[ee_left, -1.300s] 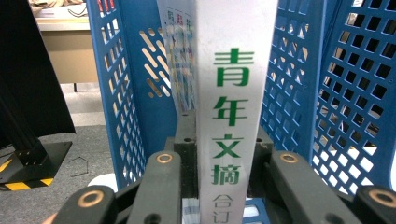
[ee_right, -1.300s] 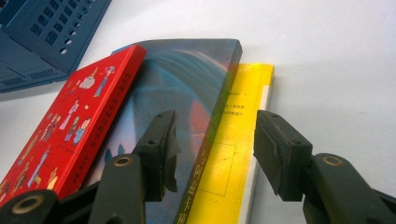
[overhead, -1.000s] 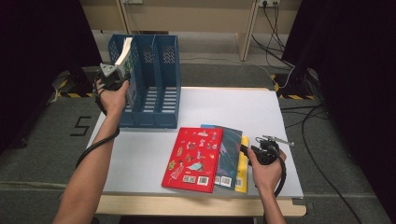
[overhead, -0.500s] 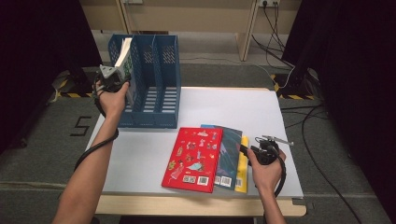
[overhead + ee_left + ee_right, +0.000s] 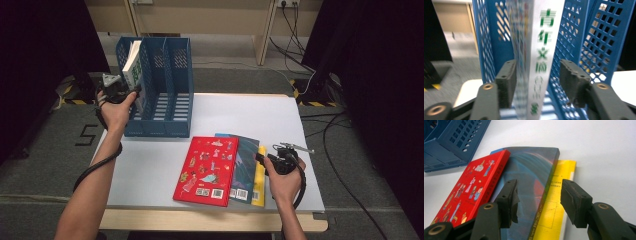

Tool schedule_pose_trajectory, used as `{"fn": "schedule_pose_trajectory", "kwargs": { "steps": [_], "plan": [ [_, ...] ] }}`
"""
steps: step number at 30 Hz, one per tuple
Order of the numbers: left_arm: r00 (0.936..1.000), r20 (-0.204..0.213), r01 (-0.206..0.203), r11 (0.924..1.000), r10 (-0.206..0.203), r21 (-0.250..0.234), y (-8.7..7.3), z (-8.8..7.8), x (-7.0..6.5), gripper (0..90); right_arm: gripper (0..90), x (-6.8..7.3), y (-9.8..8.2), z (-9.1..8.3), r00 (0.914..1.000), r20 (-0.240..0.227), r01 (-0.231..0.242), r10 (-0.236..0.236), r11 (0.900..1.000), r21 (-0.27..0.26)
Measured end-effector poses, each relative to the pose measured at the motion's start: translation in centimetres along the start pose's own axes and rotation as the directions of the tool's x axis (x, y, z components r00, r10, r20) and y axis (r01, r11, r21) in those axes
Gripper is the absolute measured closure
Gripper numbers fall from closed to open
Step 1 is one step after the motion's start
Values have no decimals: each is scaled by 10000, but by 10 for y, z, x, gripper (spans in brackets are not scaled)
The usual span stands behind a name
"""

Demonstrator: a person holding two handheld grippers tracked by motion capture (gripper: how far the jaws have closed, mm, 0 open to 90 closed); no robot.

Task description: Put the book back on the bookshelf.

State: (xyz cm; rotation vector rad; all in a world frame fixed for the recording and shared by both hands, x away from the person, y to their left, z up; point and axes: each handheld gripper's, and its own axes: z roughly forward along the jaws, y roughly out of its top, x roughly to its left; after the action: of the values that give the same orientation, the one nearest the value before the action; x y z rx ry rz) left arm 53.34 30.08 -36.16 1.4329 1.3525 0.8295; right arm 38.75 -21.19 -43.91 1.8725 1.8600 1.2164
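Note:
A white book with green characters [image 5: 134, 64] stands upright in the left slot of the blue file rack [image 5: 165, 100]. My left gripper [image 5: 131, 92] is at the rack's left front. Its jaws have just been opening, and the book's spine [image 5: 541, 62] stands loose between the pads [image 5: 507, 82], with a gap on the right side. My right gripper [image 5: 260, 159] rests open at the right edge of three stacked books: a red book [image 5: 207, 170], a dark blue-grey book [image 5: 245, 165] and a yellow book [image 5: 259, 175]. Its open jaws hover over the dark book [image 5: 531, 170] and the yellow book [image 5: 559, 185].
The rack's middle and right slots [image 5: 177, 85] are empty. The white table [image 5: 250, 115] has bare room behind the book stack and to the left of it. Cables [image 5: 300, 30] lie on the floor beyond the table.
The left gripper's jaws have opened and let go of the white book. The book has shifted slightly right and now stands more upright in the slot. The right hand has not moved.

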Motion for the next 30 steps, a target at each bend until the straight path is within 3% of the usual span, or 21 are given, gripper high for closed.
{"fn": "schedule_pose_trajectory", "kwargs": {
  "steps": [5,14,16,20,25,30],
  "plan": [
    [9997,-105,-229,9997,231,121,-4,-10,1,412,484,4,4,2,10000,-53,51,-50,9999,151],
    [9985,128,-529,9986,528,44,-9,-31,4,423,488,11,11,4,9998,-123,177,-173,9994,309],
    [9985,294,-461,9989,459,59,-12,-38,6,431,488,13,15,4,9996,-215,199,-191,9992,355],
    [9988,251,-412,9991,410,56,-13,-47,9,434,487,15,20,5,9994,-217,280,-270,9984,497],
    [9970,333,-710,9973,703,201,-16,-56,8,443,487,20,25,9,9992,-227,354,-341,9976,595],
    [9962,500,-721,9973,712,166,-23,-69,5,449,486,25,28,12,9987,-282,451,-433,9968,666]
  ]
}}
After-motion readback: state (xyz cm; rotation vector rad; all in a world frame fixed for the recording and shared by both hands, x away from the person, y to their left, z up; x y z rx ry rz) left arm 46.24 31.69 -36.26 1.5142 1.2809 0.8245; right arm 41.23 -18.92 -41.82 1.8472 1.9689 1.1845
